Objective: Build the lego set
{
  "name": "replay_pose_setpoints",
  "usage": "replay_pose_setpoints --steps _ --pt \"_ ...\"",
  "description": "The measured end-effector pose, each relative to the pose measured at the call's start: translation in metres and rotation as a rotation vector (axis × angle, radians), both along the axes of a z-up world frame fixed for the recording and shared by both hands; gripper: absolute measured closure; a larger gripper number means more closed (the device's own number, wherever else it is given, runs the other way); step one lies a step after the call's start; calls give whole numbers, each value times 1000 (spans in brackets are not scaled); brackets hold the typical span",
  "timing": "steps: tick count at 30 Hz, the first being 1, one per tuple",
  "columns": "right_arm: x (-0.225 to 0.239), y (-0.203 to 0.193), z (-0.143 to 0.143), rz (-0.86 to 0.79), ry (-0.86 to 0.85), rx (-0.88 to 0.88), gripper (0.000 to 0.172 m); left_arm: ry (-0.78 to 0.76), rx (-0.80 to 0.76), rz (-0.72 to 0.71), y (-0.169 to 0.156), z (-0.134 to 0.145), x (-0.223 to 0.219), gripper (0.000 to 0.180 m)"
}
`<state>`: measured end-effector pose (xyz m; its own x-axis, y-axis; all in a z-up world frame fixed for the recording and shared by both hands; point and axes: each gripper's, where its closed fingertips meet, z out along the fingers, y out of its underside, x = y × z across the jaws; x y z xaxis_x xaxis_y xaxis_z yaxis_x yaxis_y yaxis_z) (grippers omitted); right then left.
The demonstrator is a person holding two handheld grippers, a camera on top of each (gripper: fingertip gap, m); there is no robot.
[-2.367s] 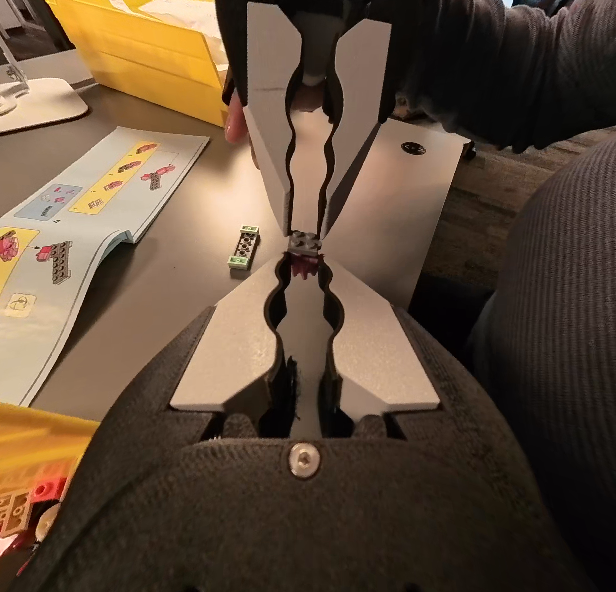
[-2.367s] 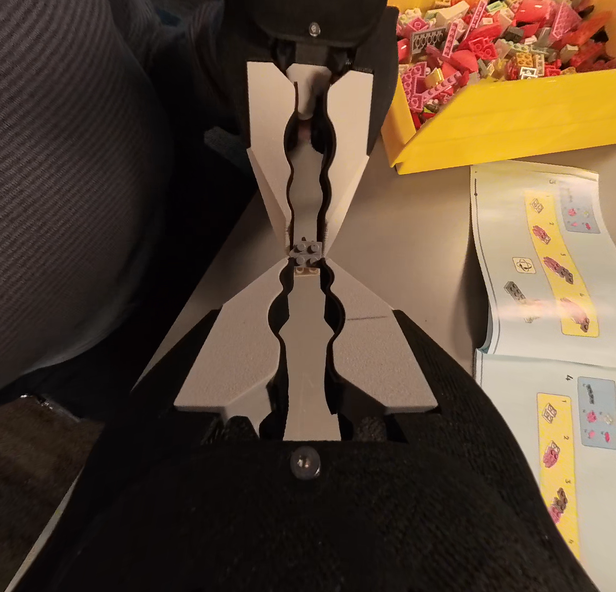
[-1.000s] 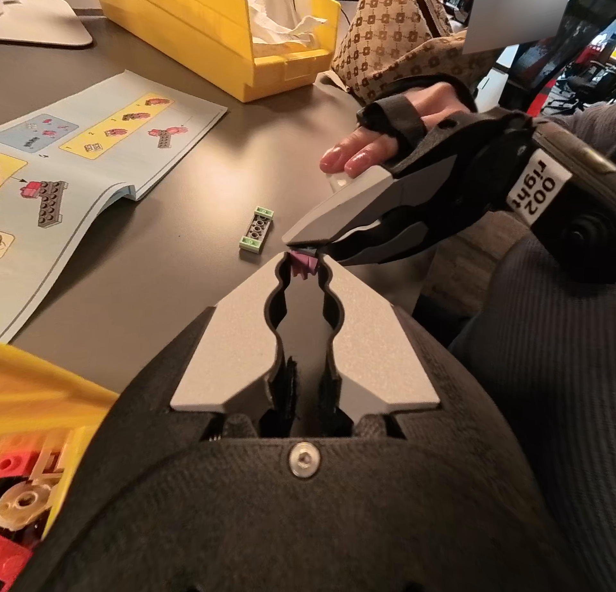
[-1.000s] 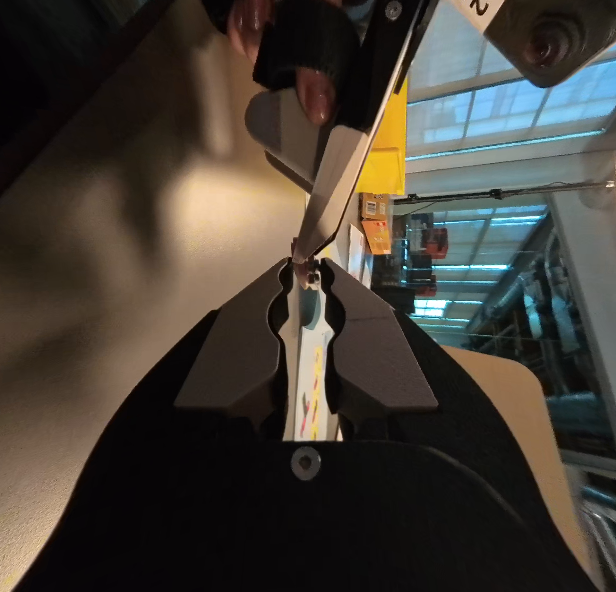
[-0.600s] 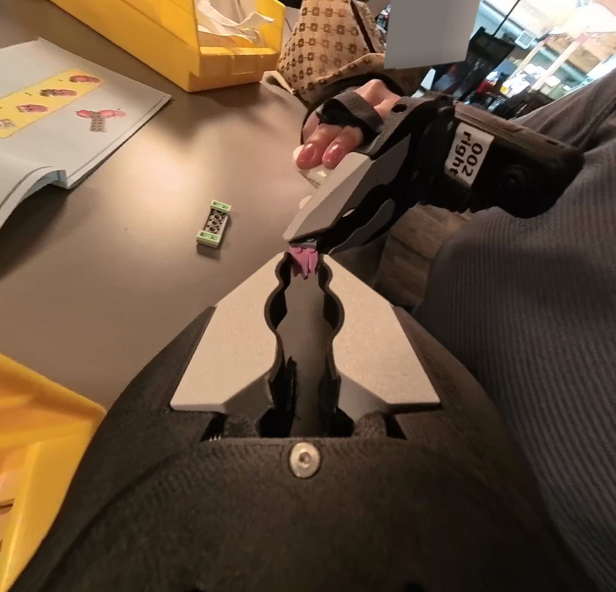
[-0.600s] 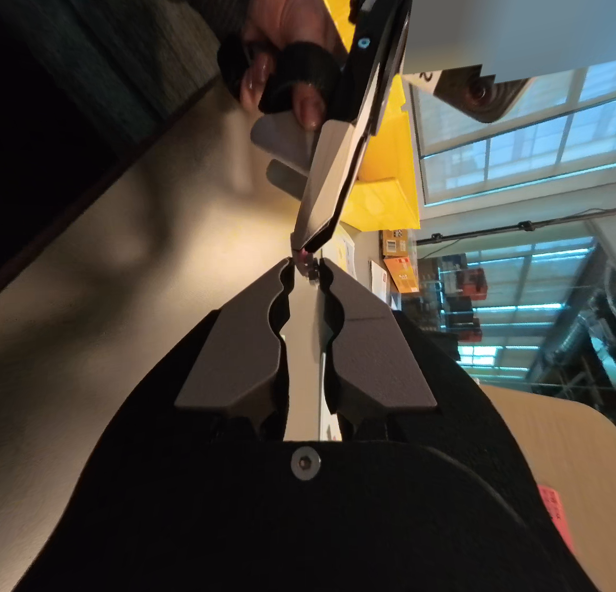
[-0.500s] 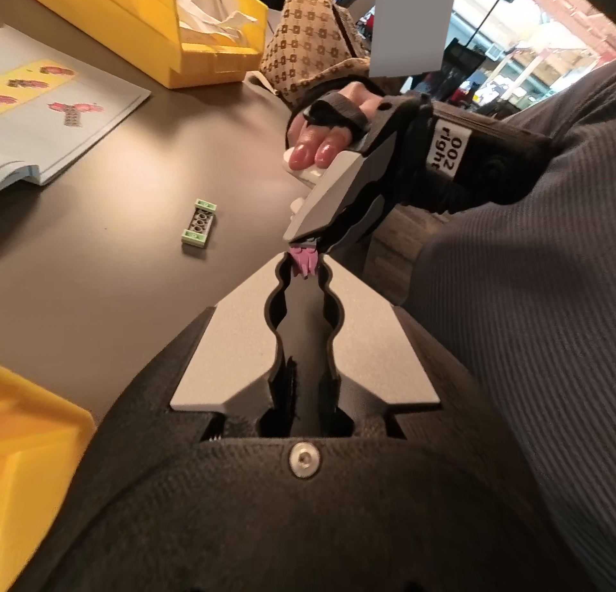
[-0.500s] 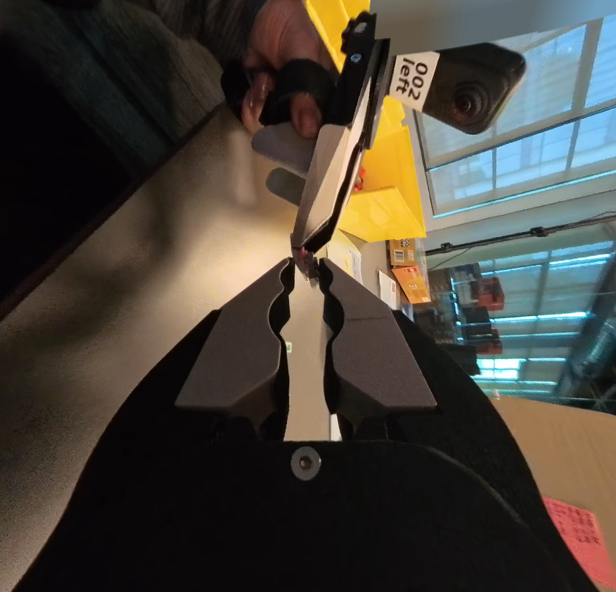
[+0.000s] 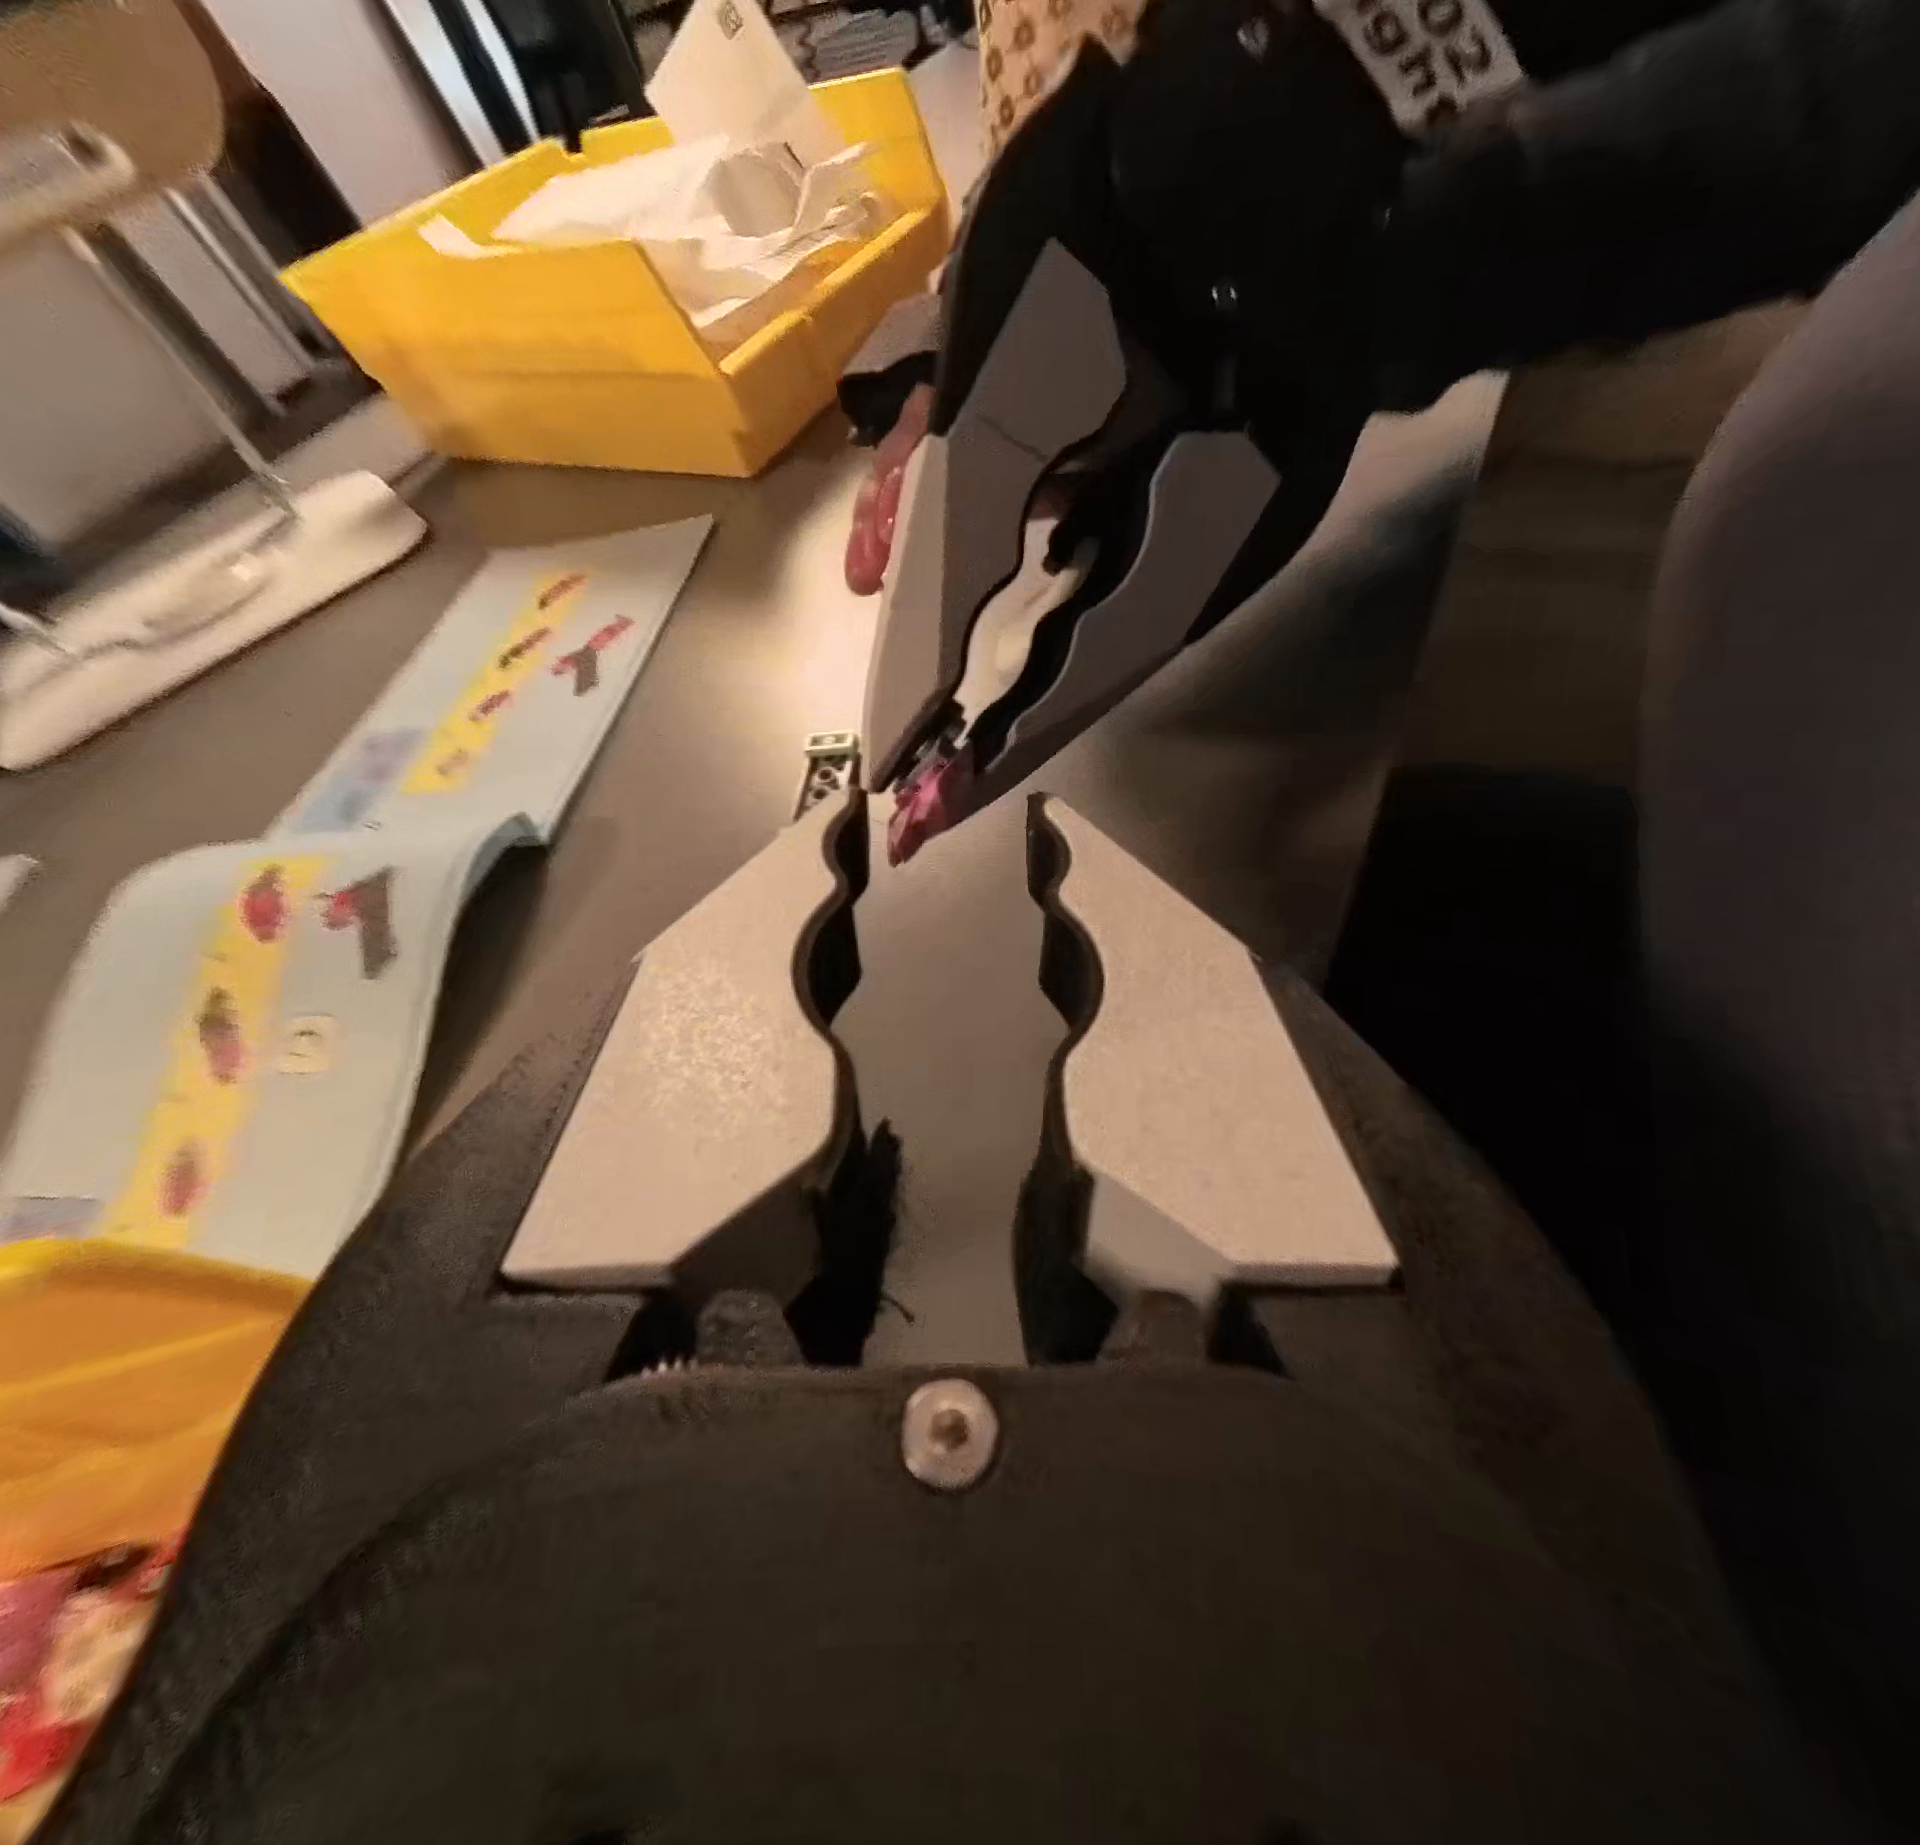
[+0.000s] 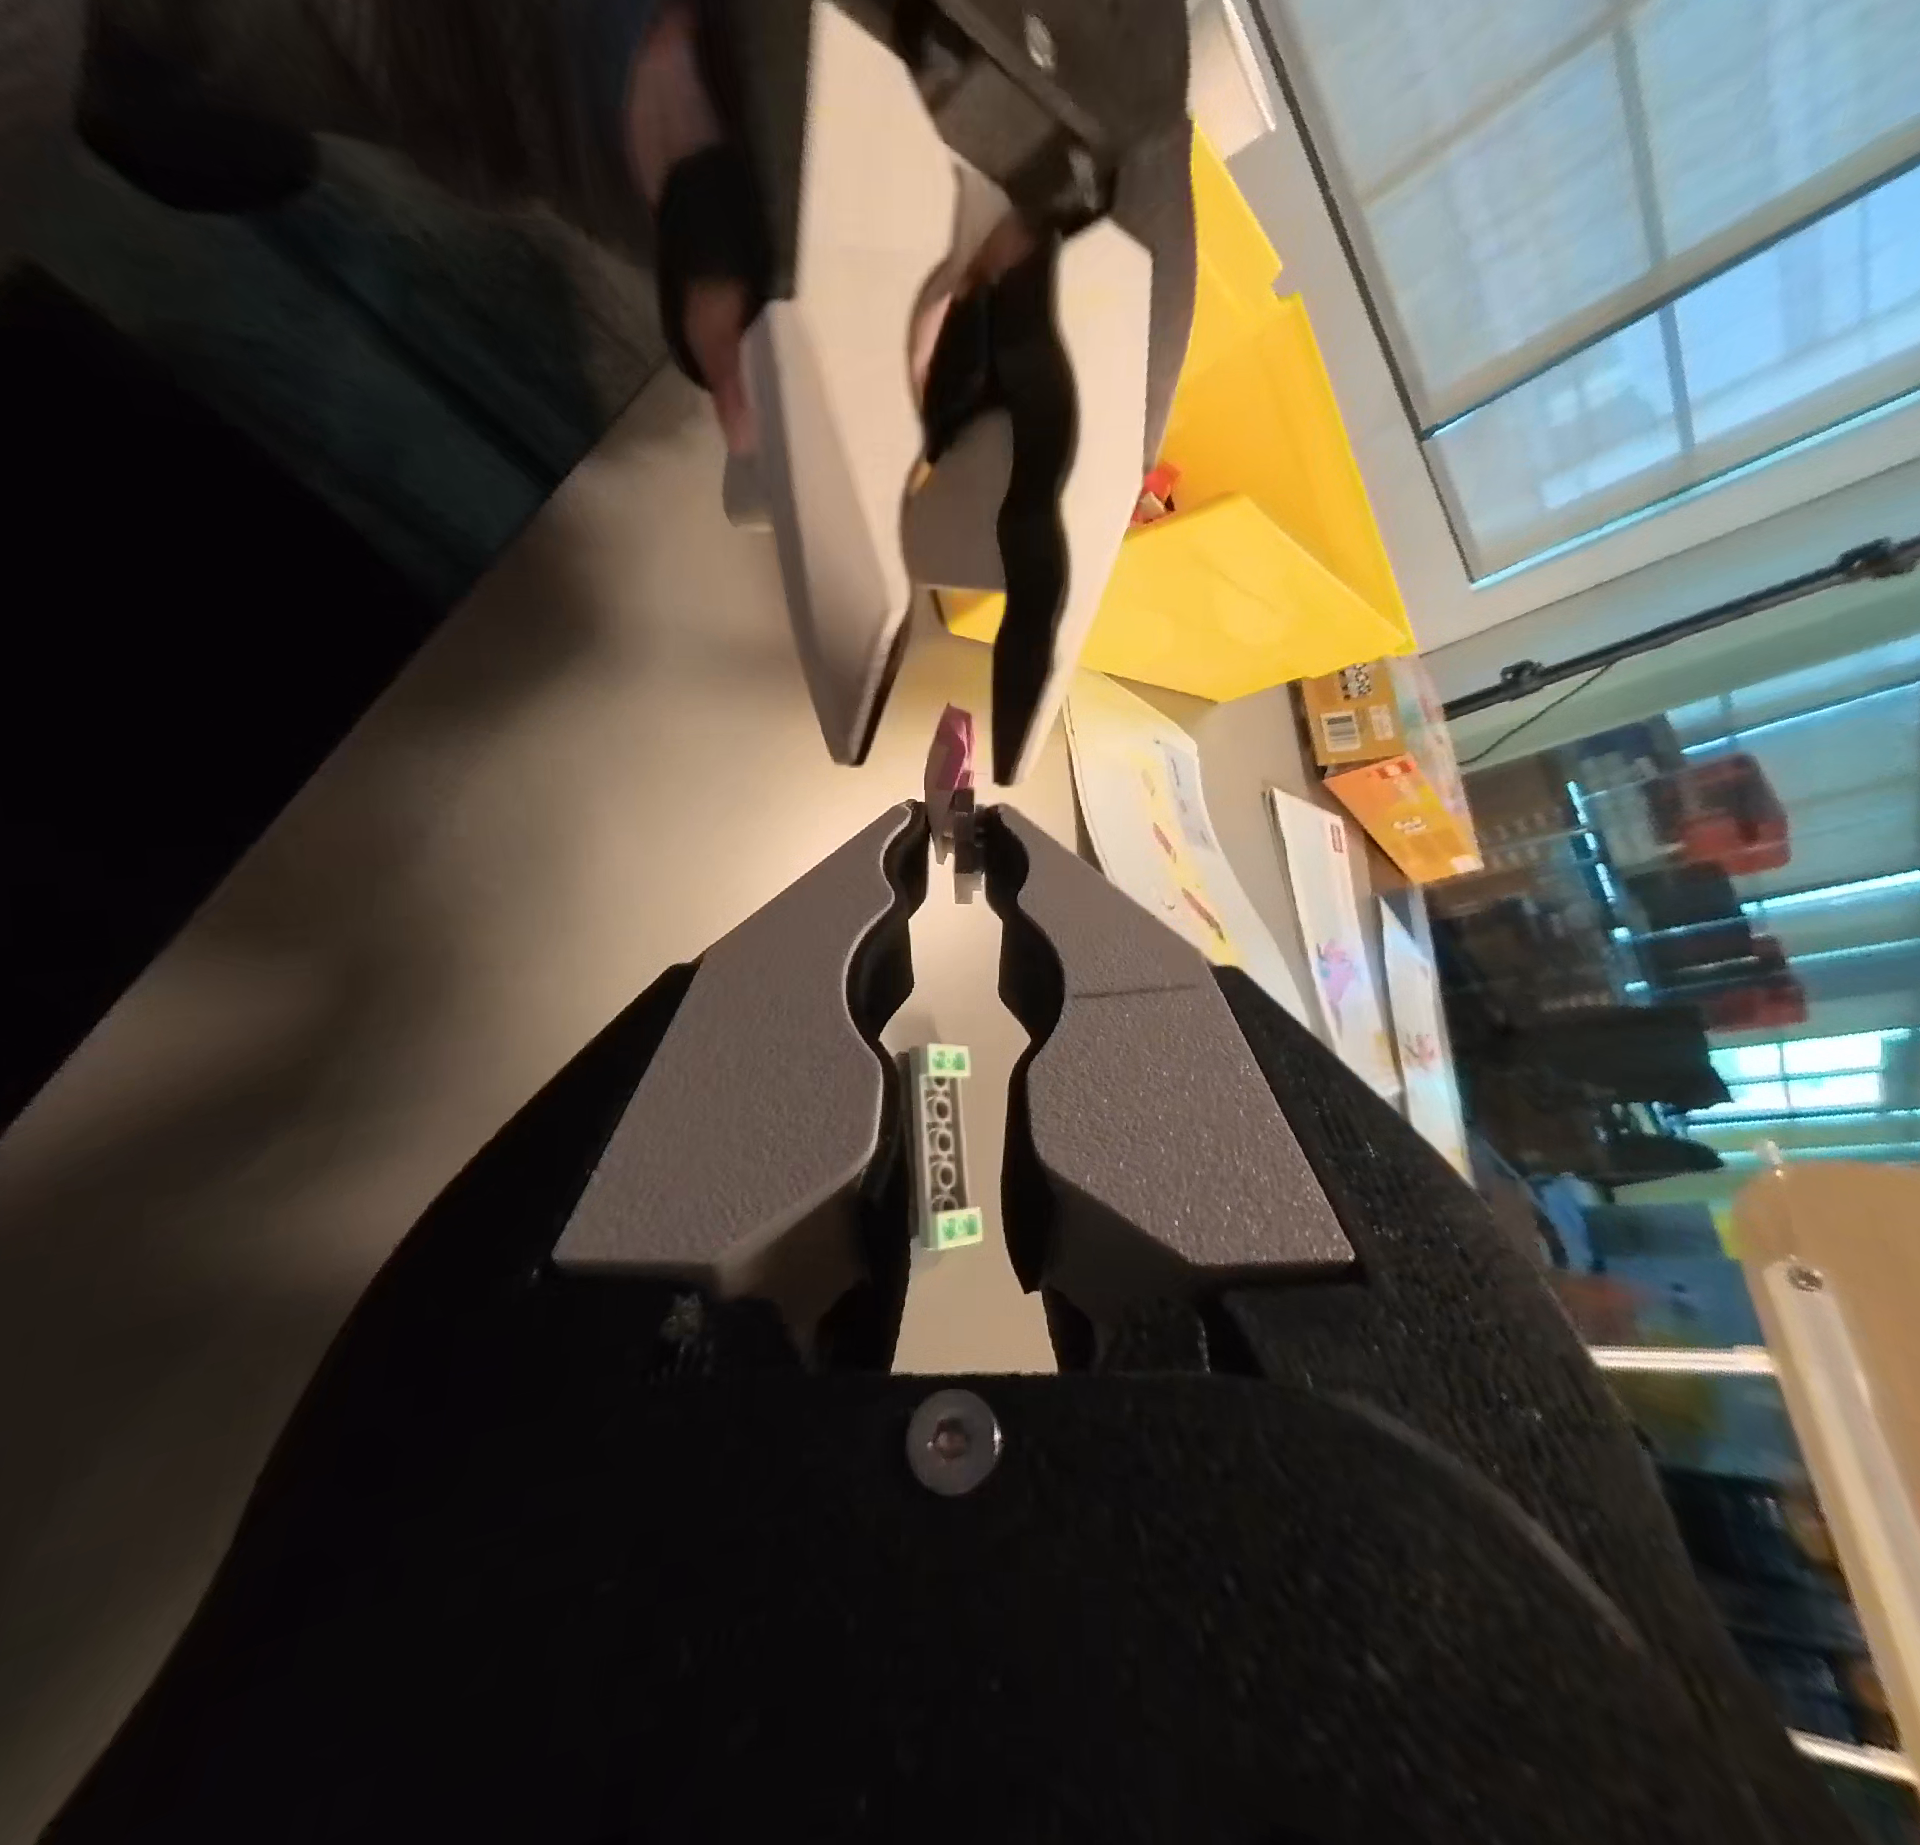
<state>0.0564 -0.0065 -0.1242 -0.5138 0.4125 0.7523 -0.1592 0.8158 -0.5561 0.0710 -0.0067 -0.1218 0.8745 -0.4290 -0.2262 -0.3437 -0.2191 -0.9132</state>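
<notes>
The right gripper (image 10: 954,819) is pinching a small pink-and-grey brick stack (image 10: 956,803) above the bench (image 9: 665,715); the left gripper (image 9: 948,808) is standing open, empty, beside it. A green-tipped brick (image 10: 943,1151) is lying below.

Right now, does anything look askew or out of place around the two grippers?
Only slightly: the right gripper pinches a small magenta and grey brick assembly by one end, so it juts out toward the open left gripper. A green-tipped grey brick lies alone on the table.

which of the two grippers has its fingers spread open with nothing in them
The left gripper: its fingers stand apart with nothing pressed between them. The right gripper is closed on a small pink and grey brick piece.
</notes>
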Motion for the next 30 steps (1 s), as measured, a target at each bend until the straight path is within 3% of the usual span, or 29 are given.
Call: replay_pose_setpoints --steps 5,9,11,14,30 --pt "2 0 -2 5 -32 -20 164 196 51 40 2 -4 -5 171" --pt "3 -1 -1 11 -38 -29 164 276 61 36 3 -9 -3 162" --pt "4 0 -2 19 -49 -22 164 294 65 40 3 -10 -3 167" --pt "5 -1 -4 17 -55 -13 164 301 70 43 3 -10 -6 174" --pt "-7 7 7 -122 76 41 164 201 160 126 6 1 -20 175"
